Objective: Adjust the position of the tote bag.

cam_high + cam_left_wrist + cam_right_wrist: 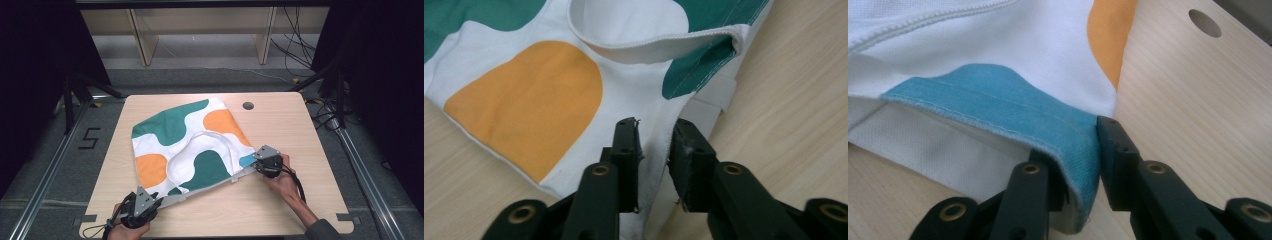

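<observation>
Floor mark (89, 138) "5" beside table (280, 125)

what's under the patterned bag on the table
The patterned bag lies flat on the wooden table, so only bare tabletop shows around it. A white strap pokes out from beneath its lower edge. Whatever else lies under the fabric is covered.

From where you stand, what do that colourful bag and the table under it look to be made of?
The bag looks like woven cloth, perhaps cotton canvas: matt, with stitched hems and soft folds, printed in green, orange and blue patches on white. The table appears to be pale wood or a wood-look laminate: fine straight grain lines and a smooth, faintly glossy surface. Which of the two, the look leaves open.
</observation>
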### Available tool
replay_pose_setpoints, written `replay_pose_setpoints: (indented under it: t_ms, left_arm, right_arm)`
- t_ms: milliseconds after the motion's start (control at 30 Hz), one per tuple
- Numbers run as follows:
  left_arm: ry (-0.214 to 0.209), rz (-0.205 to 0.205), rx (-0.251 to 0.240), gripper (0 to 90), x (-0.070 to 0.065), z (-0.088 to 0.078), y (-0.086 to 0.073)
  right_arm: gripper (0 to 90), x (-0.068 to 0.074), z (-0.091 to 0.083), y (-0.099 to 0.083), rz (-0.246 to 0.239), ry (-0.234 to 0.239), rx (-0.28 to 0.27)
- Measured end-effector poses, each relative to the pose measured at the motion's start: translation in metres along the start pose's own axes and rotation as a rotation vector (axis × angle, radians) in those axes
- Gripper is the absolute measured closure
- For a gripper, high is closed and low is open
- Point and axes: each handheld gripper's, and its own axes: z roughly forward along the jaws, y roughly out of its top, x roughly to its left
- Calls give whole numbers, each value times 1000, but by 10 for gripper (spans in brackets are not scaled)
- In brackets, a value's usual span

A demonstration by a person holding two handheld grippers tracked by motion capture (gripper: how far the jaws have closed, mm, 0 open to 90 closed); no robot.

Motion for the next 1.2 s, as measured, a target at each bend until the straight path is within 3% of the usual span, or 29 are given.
replay_pose_setpoints:
  t_ms: [100, 167, 200, 233, 267, 300, 367, 400, 467, 600, 733, 800, 967, 1000, 1067, 1133, 1200]
  left_arm:
    - [24, -11, 17, 619, -4, 1, -4]
    - [34, 16, 33, 578, -11, 5, -7]
    - [47, 35, 37, 557, -13, 6, -7]
    - [67, 39, 37, 553, -14, 4, -6]
    - [60, 68, 28, 549, -13, 5, -5]
    - [67, 59, 22, 547, -13, 6, -6]
    - [86, 80, 48, 550, -10, 7, -9]
    - [96, 58, 40, 550, -10, 8, -10]
    - [112, 59, 56, 527, -8, 8, -10]
    - [155, 100, 81, 525, -13, 7, -11]
    - [148, 20, 66, 499, -9, 14, -9]
    - [146, -25, 46, 482, -7, 17, -9]
    - [135, -1, 73, 432, -3, 28, -3]
    - [127, -25, 62, 438, -2, 29, -3]
    - [115, -27, 79, 489, 4, 28, -2]
    - [113, -44, 63, 516, 8, 30, -2]
    - [102, -17, 78, 533, 12, 31, -1]
  right_arm:
    - [806, -1, -3, 0, -5, -2, -7]
    - [811, -2, -6, -1, -19, -11, -13]
    - [813, 0, -7, -2, 3, 3, -2]
    - [818, 0, -9, -3, -2, -1, -2]
    - [821, 0, -10, -4, -14, -2, -2]
    - [822, 2, -13, -5, -7, 1, 1]
    - [825, 5, -24, -12, -18, 18, 15]
    - [825, 5, -24, -12, -18, 18, 15]
    - [825, 9, -37, -21, -17, 29, 30]
    - [826, 12, -55, -30, -22, 44, 19]
    - [830, 24, -82, -43, -9, 35, 21]
    - [828, 27, -87, -47, 2, 34, 18]
    - [817, 27, -87, -47, 12, 36, 8]
    - [811, 27, -86, -47, 14, 37, 4]
    - [762, 28, -83, -46, 23, 34, -10]
    - [742, 28, -81, -45, 46, 44, -10]
    - [732, 30, -80, -43, 50, 41, -7]
